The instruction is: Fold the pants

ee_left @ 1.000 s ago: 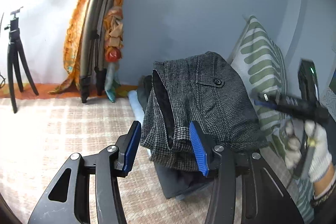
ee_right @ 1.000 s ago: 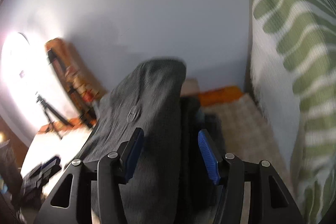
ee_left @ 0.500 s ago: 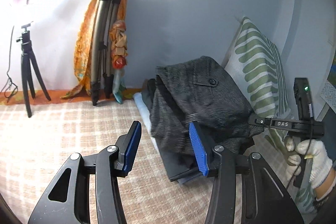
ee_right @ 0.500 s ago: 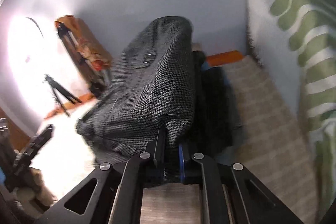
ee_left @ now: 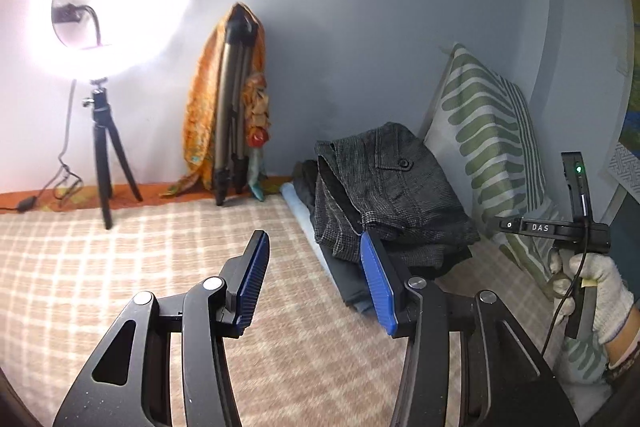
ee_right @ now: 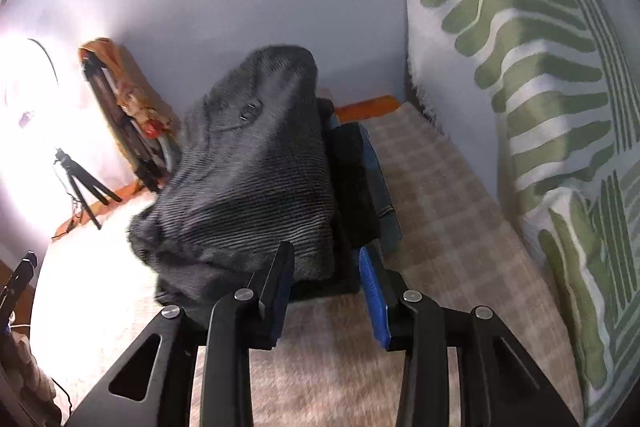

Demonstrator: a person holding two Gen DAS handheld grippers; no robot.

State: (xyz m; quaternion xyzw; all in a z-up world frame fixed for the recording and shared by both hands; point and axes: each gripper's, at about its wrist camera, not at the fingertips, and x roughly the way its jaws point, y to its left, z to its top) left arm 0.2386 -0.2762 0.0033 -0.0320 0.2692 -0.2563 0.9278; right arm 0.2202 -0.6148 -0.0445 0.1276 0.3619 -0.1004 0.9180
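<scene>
Folded grey houndstooth pants [ee_left: 394, 195] lie on top of a stack of folded dark clothes [ee_left: 352, 279] on the checked bedspread, near the wall. They also show in the right wrist view [ee_right: 256, 179], blurred. My left gripper [ee_left: 312, 279] is open and empty, held back from the stack over the bedspread. My right gripper [ee_right: 326, 287] is open and empty, its tips just short of the near edge of the pants. The right gripper's body [ee_left: 560, 227] shows in the left wrist view, in a gloved hand.
A green-striped pillow [ee_left: 492, 147] leans on the wall right of the stack. A ring light on a tripod [ee_left: 100, 147] and a folded tripod draped in orange cloth [ee_left: 232, 107] stand at the far wall. The checked bedspread [ee_left: 120, 267] spreads to the left.
My right gripper was shut on the pants' edge half a second ago; it has opened and let go. My left gripper has drawn back from the stack and tilted upward.
</scene>
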